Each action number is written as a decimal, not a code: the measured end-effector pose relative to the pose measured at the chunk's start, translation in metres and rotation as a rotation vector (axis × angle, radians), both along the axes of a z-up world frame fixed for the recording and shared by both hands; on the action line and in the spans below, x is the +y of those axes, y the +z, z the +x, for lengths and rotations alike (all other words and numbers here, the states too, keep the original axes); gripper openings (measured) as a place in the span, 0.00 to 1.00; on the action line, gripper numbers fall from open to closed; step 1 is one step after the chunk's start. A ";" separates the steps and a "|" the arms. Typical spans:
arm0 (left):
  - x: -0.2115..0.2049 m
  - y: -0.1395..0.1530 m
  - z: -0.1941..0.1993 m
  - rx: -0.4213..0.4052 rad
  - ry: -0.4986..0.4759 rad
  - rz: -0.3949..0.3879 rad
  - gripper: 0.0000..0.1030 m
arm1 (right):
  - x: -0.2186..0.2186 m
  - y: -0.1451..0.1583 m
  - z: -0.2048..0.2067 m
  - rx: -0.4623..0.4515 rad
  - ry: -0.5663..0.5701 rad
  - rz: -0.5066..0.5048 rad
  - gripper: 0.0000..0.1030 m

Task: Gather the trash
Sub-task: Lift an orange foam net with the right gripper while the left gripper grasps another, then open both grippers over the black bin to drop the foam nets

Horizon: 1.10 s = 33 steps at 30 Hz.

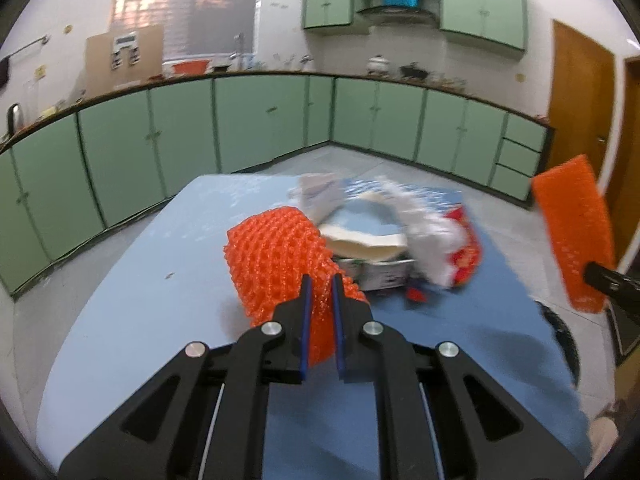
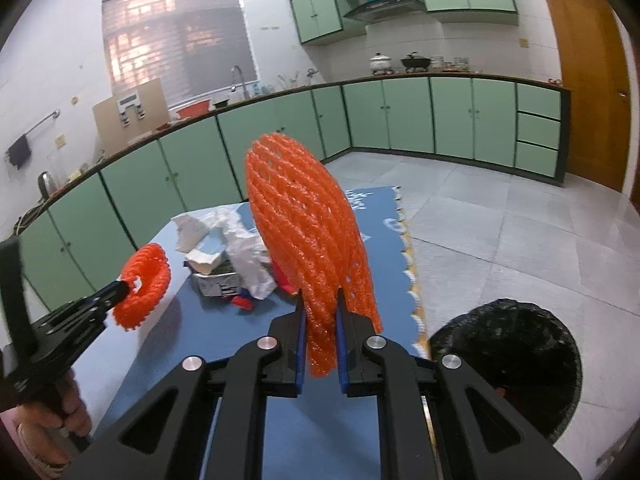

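My left gripper is shut on an orange foam net sleeve and holds it above the blue table. My right gripper is shut on a second orange foam net sleeve, held upright above the table's right part; that sleeve also shows in the left wrist view. The left gripper with its sleeve shows at the left of the right wrist view. A trash pile of white crumpled paper, a small carton and a red wrapper lies on the table beyond both grippers.
A black-lined trash bin stands on the tiled floor just right of the table edge. Green kitchen cabinets run along the walls behind. A wooden door is at the far right.
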<state>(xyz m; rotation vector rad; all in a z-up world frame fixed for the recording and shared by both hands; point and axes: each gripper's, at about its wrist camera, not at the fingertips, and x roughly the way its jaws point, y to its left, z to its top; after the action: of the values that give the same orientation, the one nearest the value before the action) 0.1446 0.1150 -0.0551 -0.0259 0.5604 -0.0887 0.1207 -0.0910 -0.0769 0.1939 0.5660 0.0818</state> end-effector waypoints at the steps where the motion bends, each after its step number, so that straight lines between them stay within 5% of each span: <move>1: -0.007 0.004 -0.005 -0.014 -0.026 -0.004 0.08 | -0.007 0.001 -0.004 -0.002 -0.020 -0.001 0.12; 15: -0.174 0.023 -0.029 -0.079 -0.456 -0.079 0.08 | -0.133 -0.015 -0.052 0.036 -0.312 0.001 0.12; 25: -0.297 -0.026 -0.003 0.022 -0.644 -0.066 0.08 | -0.221 -0.068 -0.055 0.145 -0.418 0.021 0.12; 33: -0.358 -0.073 0.032 0.147 -0.697 -0.005 0.11 | -0.262 -0.113 -0.038 0.235 -0.433 0.044 0.18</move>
<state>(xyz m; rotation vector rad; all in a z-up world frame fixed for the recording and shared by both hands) 0.1767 -0.2429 -0.1284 0.1611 0.6969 -0.7713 0.0824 -0.3533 -0.1902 0.3678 0.7446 -0.3530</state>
